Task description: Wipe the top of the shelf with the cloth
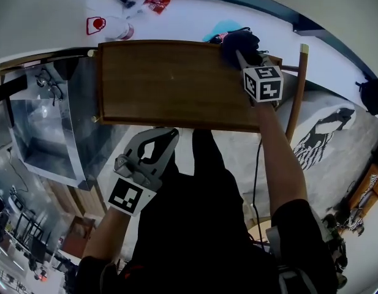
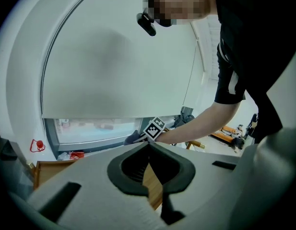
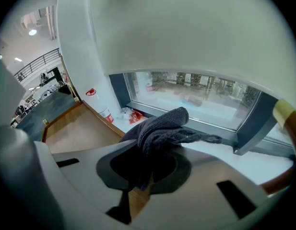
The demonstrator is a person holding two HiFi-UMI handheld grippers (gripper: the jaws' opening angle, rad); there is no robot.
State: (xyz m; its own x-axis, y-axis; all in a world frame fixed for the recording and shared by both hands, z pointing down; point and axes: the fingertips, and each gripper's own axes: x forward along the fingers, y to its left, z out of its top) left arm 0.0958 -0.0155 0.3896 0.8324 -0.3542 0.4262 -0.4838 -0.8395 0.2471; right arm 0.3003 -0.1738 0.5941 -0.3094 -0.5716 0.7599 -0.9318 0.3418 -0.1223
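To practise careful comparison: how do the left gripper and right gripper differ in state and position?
The right gripper is shut on the dark cloth; the left gripper is shut on nothing. The right gripper is at the far right corner of the shelf top; the left gripper is just off its near edge. Both carry a marker cube.

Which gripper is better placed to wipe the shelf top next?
Right. The right gripper is clamped on the cloth at the far right corner of the shelf top. The left gripper is shut, empty, by the near edge.
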